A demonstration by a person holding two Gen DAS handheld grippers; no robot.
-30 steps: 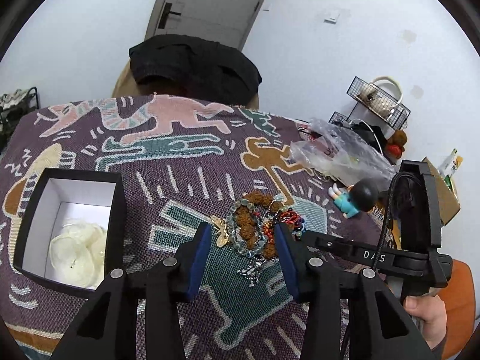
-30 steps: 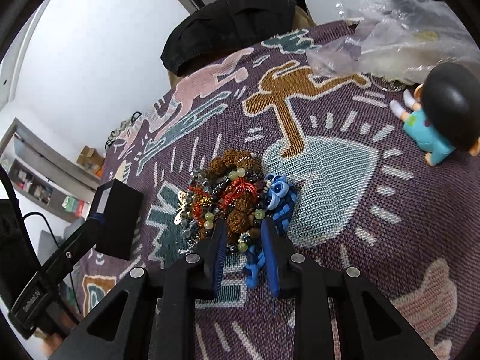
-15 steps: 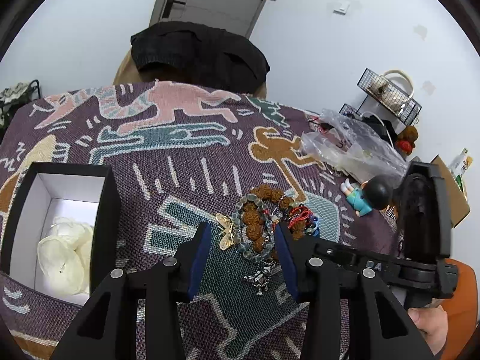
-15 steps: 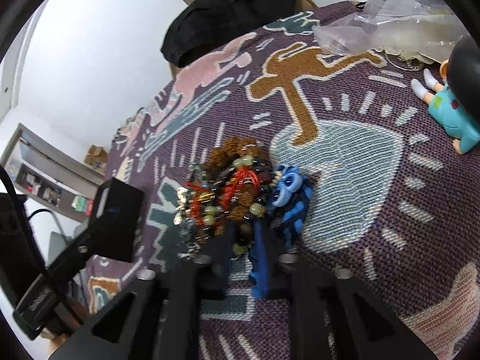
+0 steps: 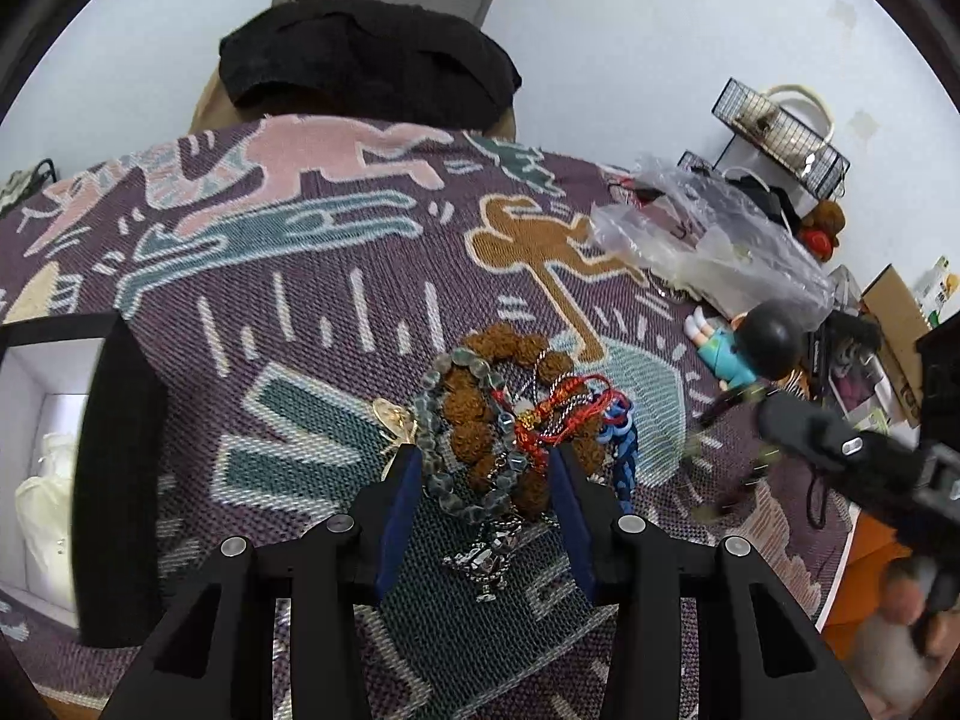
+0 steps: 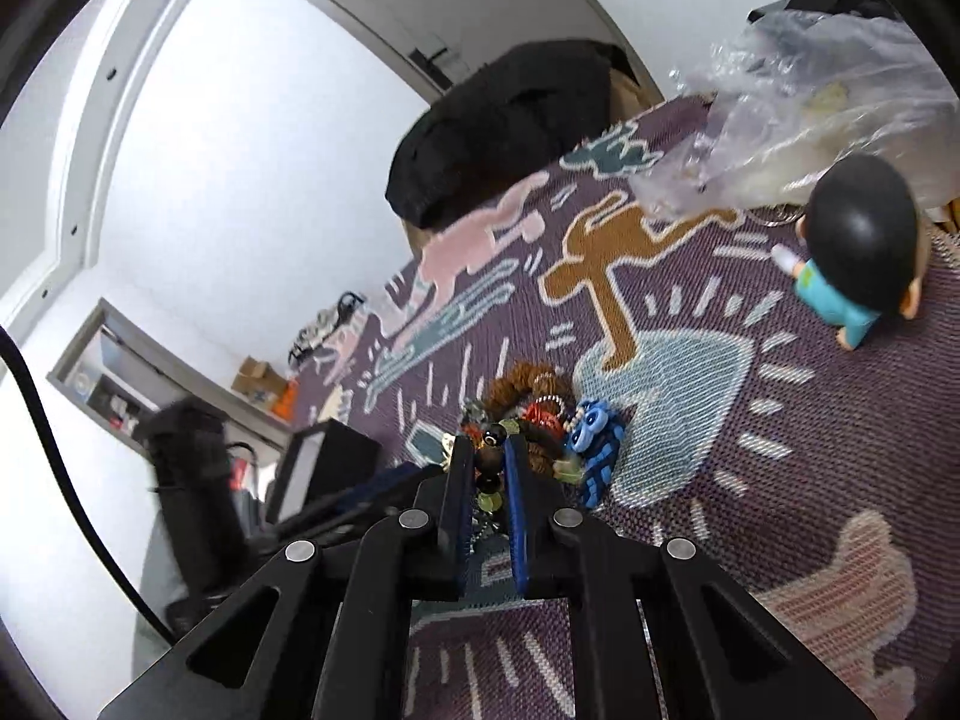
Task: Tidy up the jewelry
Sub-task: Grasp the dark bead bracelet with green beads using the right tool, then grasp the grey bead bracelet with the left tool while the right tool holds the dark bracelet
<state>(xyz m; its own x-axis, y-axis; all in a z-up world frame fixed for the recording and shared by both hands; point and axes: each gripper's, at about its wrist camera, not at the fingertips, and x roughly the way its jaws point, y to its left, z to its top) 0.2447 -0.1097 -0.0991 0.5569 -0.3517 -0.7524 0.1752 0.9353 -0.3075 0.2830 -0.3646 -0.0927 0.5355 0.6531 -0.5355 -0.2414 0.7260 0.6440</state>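
Observation:
A tangled pile of jewelry [image 5: 510,420] lies on the patterned purple cloth [image 5: 300,312]: brown seed beads, grey-green glass beads, red cord, a blue braided piece and a silver charm [image 5: 486,558]. My left gripper [image 5: 483,480] is open just above the near side of the pile. My right gripper [image 6: 487,468] is shut on a bracelet of dark and green beads [image 6: 489,480] and holds it raised off the pile [image 6: 540,420]. An open black box [image 5: 90,480] with a white lining and cream items stands at the left.
A figurine with a black head [image 5: 750,348] lies right of the pile, also in the right wrist view [image 6: 858,252]. A crumpled clear plastic bag [image 5: 708,240] sits behind it. A black garment [image 5: 366,60] hangs at the far edge. Wire racks and boxes stand at right.
My right gripper closed on the beaded bracelet and lifted it away from the pile. My left gripper moved closer over the pile and stayed open.

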